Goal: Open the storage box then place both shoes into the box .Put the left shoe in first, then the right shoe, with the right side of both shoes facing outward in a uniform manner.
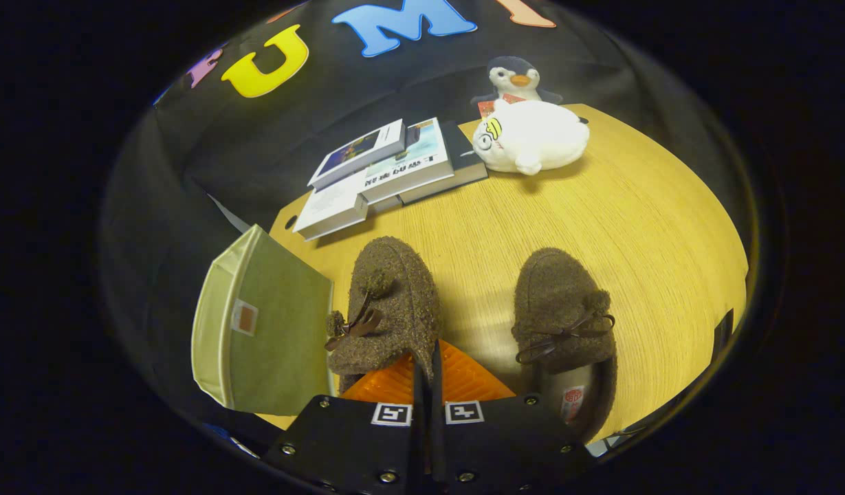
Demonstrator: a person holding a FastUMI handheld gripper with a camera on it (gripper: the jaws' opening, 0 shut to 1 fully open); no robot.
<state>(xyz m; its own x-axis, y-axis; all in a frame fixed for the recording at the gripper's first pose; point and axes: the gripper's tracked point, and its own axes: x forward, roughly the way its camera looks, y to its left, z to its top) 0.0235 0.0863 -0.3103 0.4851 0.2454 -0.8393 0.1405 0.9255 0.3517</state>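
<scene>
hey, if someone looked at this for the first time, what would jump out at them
Two fuzzy brown shoes sit side by side on the wooden table: the left-hand shoe just ahead of the hand-held gripper, whose fingers are closed together, the right-hand shoe beside it. A green storage box stands by the left-hand shoe.

Stacked books (388,172) on wooden table (635,227), white plush toy (532,137), penguin plush (517,79) behind it
</scene>
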